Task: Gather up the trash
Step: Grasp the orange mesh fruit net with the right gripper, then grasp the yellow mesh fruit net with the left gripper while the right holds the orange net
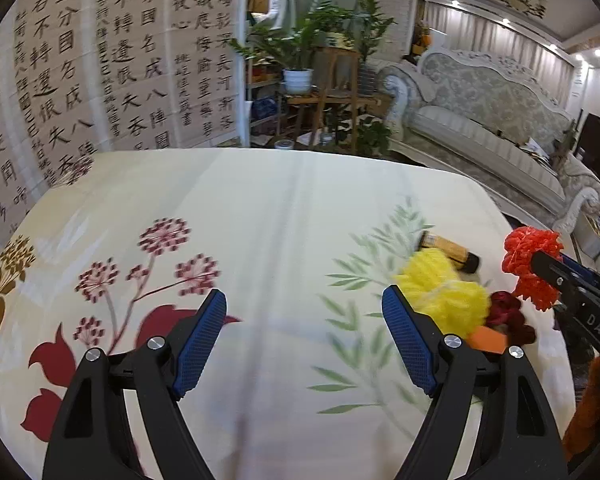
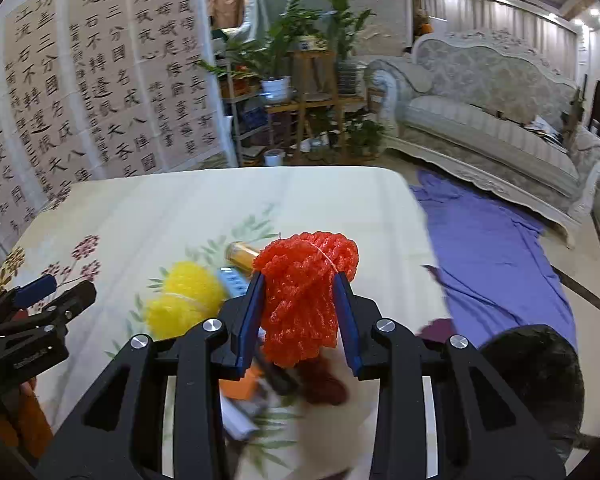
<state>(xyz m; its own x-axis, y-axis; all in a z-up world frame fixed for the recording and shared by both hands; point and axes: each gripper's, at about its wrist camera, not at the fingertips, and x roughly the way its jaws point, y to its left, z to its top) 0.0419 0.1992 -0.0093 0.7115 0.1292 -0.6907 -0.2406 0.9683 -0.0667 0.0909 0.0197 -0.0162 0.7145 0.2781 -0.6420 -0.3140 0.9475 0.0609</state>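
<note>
Trash: a small heap is seen at the right part of the surface (image 2: 204, 200), which is covered by a cream floral cloth.
Red foam net (image 2: 306, 292): it is clamped between the blue pads of the right gripper (image 2: 300, 300) and is held clear above the heap; its long axis is seen running along the fingers, away from the camera, with the bunched, tied end pointing to the far edge of the surface.
Yellow foam net (image 2: 184, 304): it is seen lying on the cloth just left of the red one, in two bulges pinched by a thin tie.
Amber bottle (image 1: 450, 251): it is laid on its side beyond the yellow net, its long axis slanting across the cloth, the dark cap pointing right.
Smaller pieces: a dark red lump (image 2: 324, 384), an orange block (image 1: 490, 340) and a white item too blurred to be told are seen under the held net.
Black container (image 2: 536, 376): it is seen at the right, beside the surface; its contents cannot be told.
Left gripper (image 1: 304, 308): its jaws are spread wide with nothing between them, over bare cloth left of the heap.
</note>
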